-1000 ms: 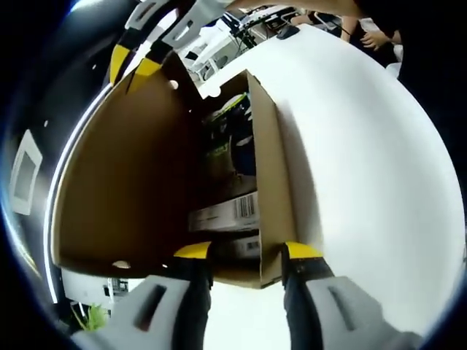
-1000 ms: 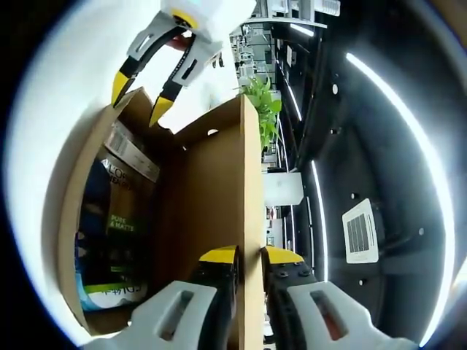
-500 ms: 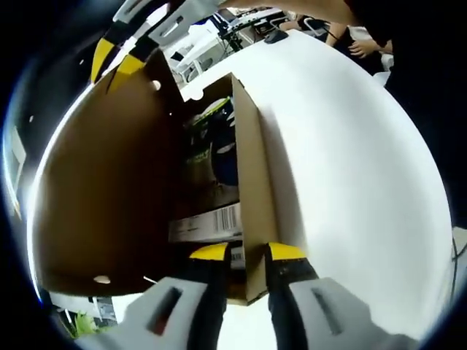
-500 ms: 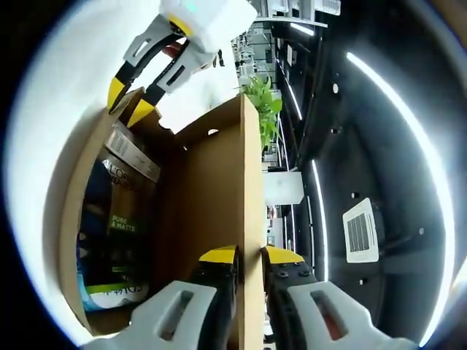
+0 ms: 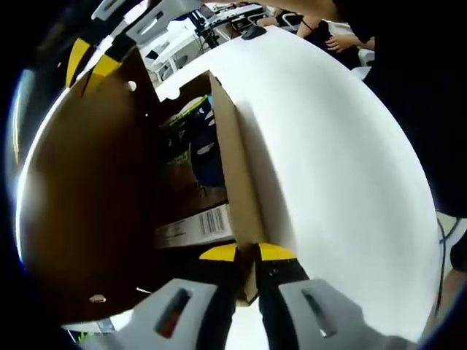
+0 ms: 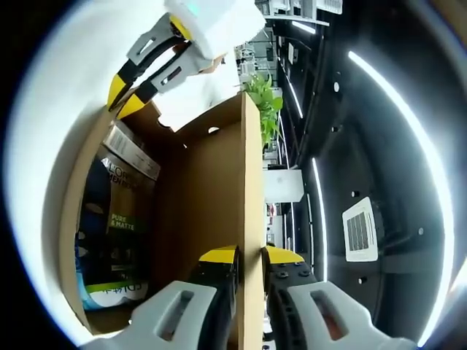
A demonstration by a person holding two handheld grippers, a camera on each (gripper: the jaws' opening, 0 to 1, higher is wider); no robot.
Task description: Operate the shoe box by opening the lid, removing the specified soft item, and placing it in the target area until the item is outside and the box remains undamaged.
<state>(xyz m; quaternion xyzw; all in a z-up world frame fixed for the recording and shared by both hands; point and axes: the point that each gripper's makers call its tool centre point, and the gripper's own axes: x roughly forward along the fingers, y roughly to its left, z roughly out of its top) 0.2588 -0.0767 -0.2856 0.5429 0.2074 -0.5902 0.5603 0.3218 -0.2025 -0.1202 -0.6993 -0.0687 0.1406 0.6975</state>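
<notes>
Item: brown corrugated cardboard shoe box (image 5: 237, 189), open, lying on a white table (image 5: 343, 168). In the left gripper view its raised brown cardboard lid (image 5: 87, 197) stood to the left of the box opening; in the right gripper view the lid (image 6: 215, 189) ran up the middle of the picture.

Contents: a soft dark packet with green and white print (image 6: 117, 233), inside the box against its wall; a white barcode label (image 5: 193, 227) was seen in the left gripper view.

Left gripper (image 5: 246, 253): yellow-tipped jaws brought together on the box's near side wall, pinching the cardboard edge. In the right gripper view it (image 6: 125, 96) sat at the far end of the box.

Right gripper (image 6: 249, 255): yellow-tipped jaws clamped on the lid's edge. In the left gripper view it (image 5: 87, 64) gripped the lid's far corner.

Surroundings: a green potted plant (image 6: 264, 102); a person's hand (image 5: 343, 42) beyond the table.
</notes>
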